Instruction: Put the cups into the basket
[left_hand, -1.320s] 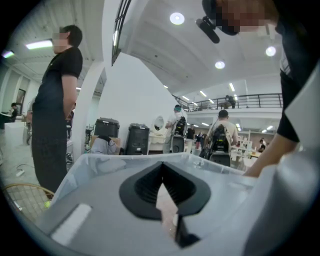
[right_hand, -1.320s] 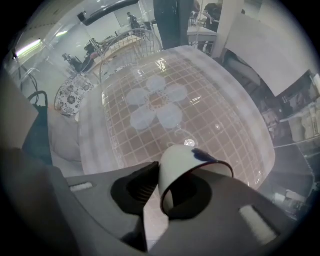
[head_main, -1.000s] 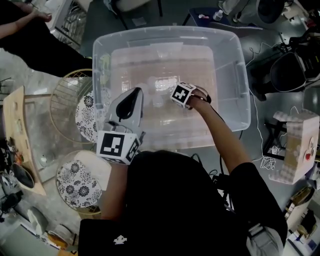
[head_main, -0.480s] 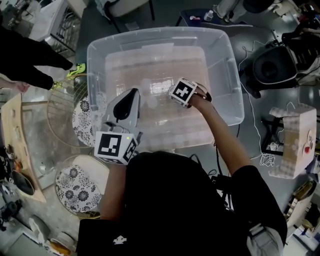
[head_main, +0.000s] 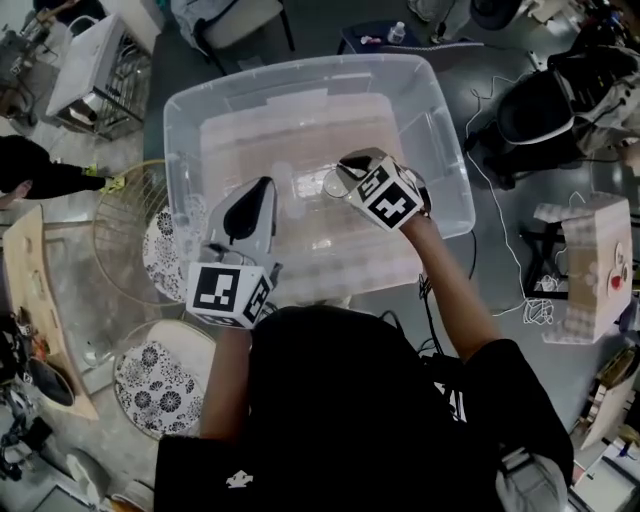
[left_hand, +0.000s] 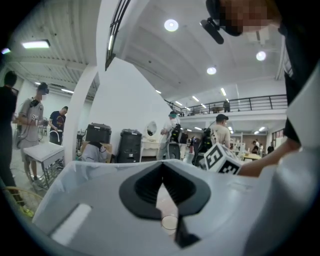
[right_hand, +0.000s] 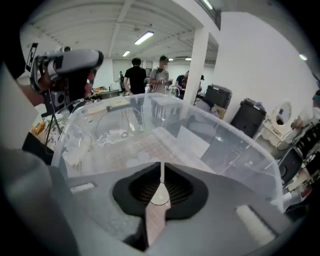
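Right tool (right_hand: 161, 175) is closing on the rim of a clear cup (head_main: 335, 184) inside the plastic bin (head_main: 440, 130). Left tool (left_hand: 161, 167) hovers, jaws together, empty. No cup shows in the wire basket (head_main: 112, 215) yet, so the task looks barely begun.

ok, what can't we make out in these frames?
Head view: contents of the clear bin too faint to count.
Right gripper view: right gripper jaws closing on a thin clear edge, apparently the cup; its body hidden behind the jaws.
Left gripper view: other cup past left gripper blurred.
Head view: basket part-hidden by bin.
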